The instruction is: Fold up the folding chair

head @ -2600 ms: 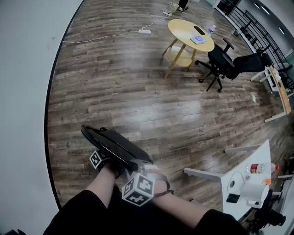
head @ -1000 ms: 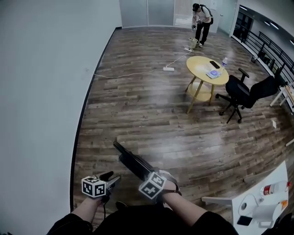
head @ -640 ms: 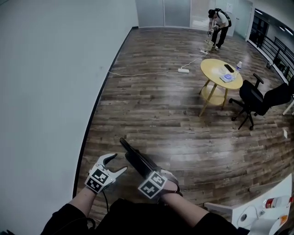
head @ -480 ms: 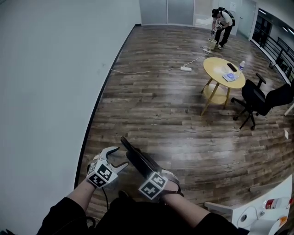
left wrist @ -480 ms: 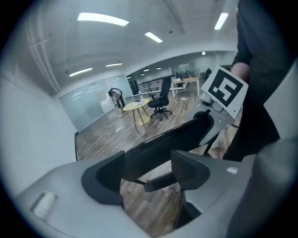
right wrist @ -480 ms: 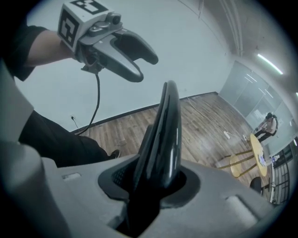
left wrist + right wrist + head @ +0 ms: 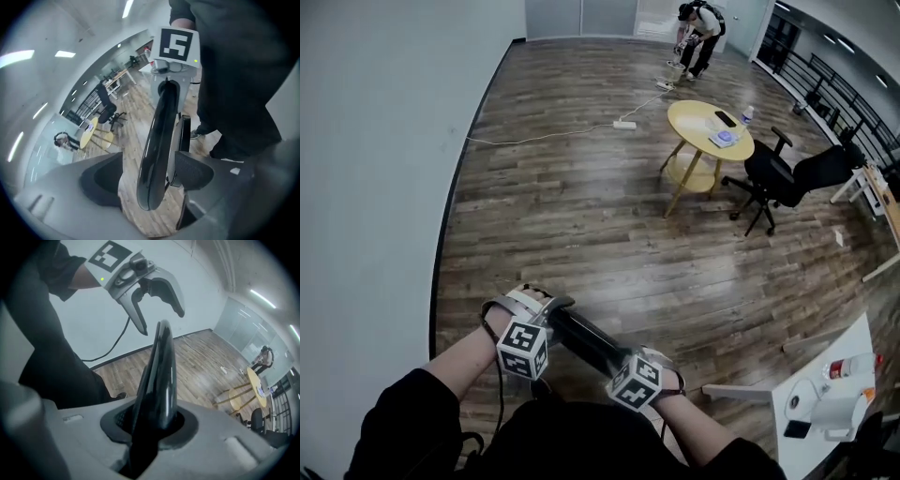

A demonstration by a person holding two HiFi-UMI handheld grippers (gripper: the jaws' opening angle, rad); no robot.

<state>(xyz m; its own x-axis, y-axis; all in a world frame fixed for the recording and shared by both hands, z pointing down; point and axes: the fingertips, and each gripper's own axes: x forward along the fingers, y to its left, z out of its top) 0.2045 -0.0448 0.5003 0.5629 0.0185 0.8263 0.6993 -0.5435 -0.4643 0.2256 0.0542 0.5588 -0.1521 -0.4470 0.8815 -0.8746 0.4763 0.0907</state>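
Observation:
The folded black chair hangs flat between my two grippers above the wooden floor. My right gripper is shut on its near end; in the right gripper view the glossy chair edge runs up from between the pads of that gripper. My left gripper stands open around the far end. Its jaws have just been opening, and in the left gripper view the chair edge lies between the spread jaws of that gripper, with a gap to the left pad.
A grey wall runs along the left. Farther off stand a round yellow table and a black office chair. A power strip with its cable lies on the floor. A person bends at the back. A white desk is at lower right.
My left gripper rolled over, moved right to the chair's far end and opened wider around it. The right gripper kept its hold. The head view swung.

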